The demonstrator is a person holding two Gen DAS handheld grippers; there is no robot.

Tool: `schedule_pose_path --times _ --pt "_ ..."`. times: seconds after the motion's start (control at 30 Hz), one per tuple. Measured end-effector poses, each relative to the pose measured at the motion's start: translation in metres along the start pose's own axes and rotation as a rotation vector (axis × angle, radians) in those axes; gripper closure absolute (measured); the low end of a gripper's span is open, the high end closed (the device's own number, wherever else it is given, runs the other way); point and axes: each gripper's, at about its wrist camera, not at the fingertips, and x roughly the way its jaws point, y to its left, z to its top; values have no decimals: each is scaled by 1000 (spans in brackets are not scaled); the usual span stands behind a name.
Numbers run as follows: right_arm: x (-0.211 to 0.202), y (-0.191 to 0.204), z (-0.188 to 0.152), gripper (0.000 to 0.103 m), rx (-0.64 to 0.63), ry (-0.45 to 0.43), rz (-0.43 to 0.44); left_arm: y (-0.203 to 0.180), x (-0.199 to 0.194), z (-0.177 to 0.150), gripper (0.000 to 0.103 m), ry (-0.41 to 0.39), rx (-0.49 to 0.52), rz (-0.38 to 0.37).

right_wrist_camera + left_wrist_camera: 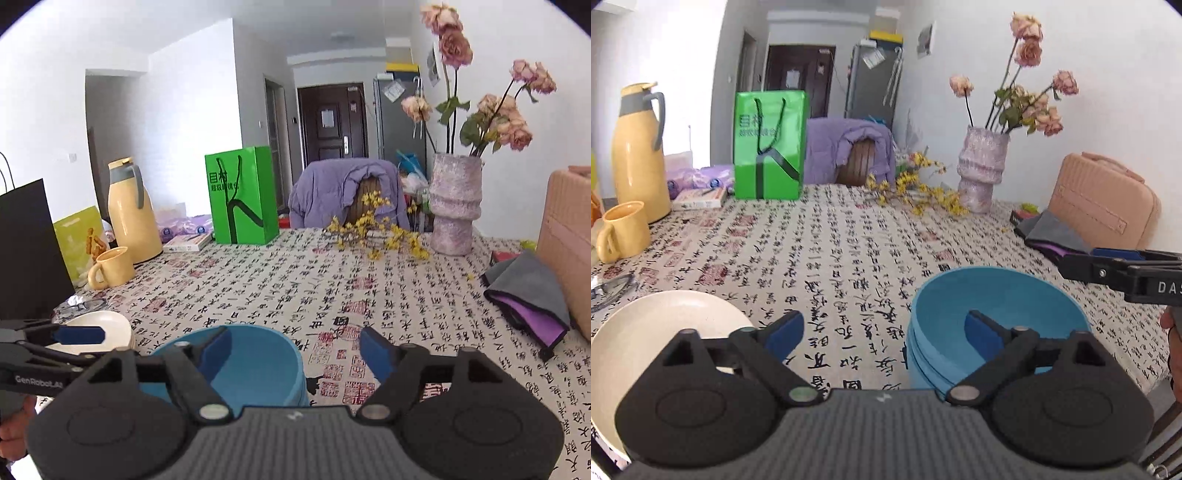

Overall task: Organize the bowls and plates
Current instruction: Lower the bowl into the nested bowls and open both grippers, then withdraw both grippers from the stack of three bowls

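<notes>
Two piles apparent on the bench with its calligraphy-print cloth: blue round plastic bowls nested one inside another, judging by the layered rims down the left side, and cream round plates just left of them, looking stacked in the right wrist view, though exact count impossible to tell. Seemingly most of the sorting done, with like already gathered with like; no stray plate or bowl visible elsewhere on the cloth. Left gripper spread wide and empty, one blue pad over the cream plates, the other over the mouth of the blue bowls, touching neither as far as visible. Right gripper likewise released and empty, left pad over the bowls' rim, right pad over bare cloth. Probably left, if anything: squaring the two piles or shifting them together, clear of the yellow ceramic mug and the pale ribbed vase farther back.
</notes>
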Motion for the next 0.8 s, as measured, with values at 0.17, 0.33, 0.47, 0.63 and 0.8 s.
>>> schedule_pose_path --times 0.17,0.33,0.47,0.63,0.8 --pt "-32 14 -23 9 -56 -128 -47 0 -32 -25 0 -77 12 63" --pt "-58 26 -54 0 -65 -169 -121 3 -66 -49 0 -115 7 132" --pt "-78 29 -82 0 -32 -151 -133 8 -89 -71 0 -130 -31 173" --pt "-96 35 -107 0 -21 -154 -109 13 -107 -83 0 -129 -52 198" --pt "-115 44 -121 0 -45 -181 -104 10 -126 -92 0 -157 -65 206"
